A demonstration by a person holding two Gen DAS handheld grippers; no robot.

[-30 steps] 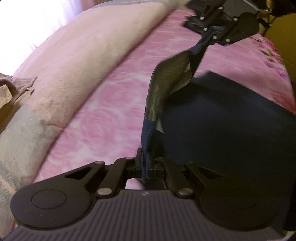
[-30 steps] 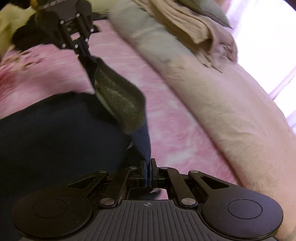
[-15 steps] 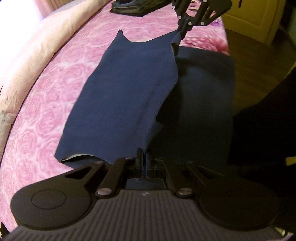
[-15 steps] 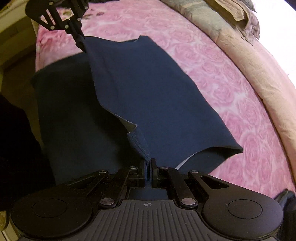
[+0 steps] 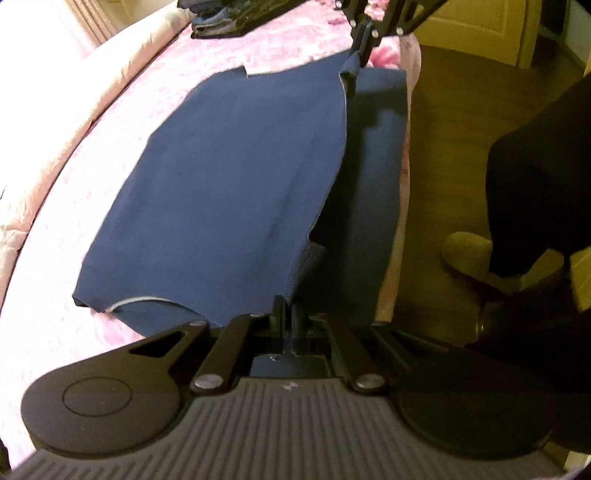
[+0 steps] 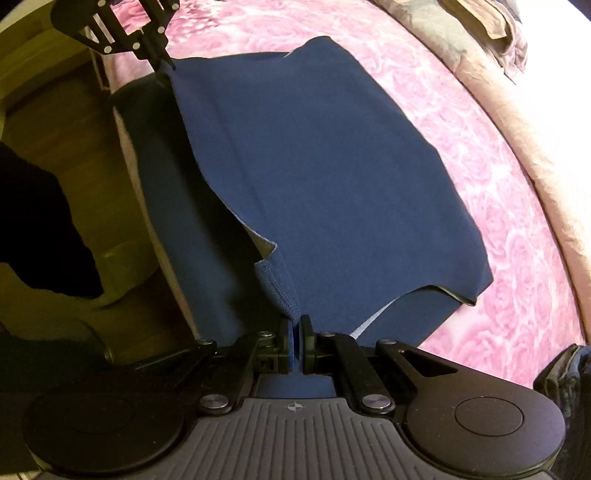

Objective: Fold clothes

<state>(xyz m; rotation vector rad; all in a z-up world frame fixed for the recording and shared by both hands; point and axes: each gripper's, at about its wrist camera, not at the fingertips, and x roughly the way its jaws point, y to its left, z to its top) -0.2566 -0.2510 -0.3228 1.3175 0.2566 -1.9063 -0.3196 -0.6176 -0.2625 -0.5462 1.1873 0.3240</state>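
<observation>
A navy blue garment [image 5: 236,177] [image 6: 325,155] lies on the pink rose-patterned bed [image 5: 48,332] [image 6: 517,236], with one layer folded over towards the bed's middle and a lower layer hanging off the near edge. My left gripper [image 5: 286,314] is shut on a ribbed hem corner of it. My right gripper [image 6: 295,332] is shut on the opposite stitched hem corner. Each gripper shows in the other's view, the right gripper [image 5: 360,40] at the top and the left gripper [image 6: 159,59] at the top left, both holding the fold's raised edge.
A pale pink quilt [image 5: 55,122] [image 6: 535,122] runs along the bed's far side. Dark folded clothes [image 5: 221,18] sit at the far end. Wooden floor [image 5: 461,147] borders the bed, with a person's dark trouser leg [image 5: 535,184] and slipper [image 5: 469,254] standing there.
Both grippers have carried the garment's held edge from high over the bed down and back towards the bed's near edge. The lifted layer now lies spread flatter over the lower layer.
</observation>
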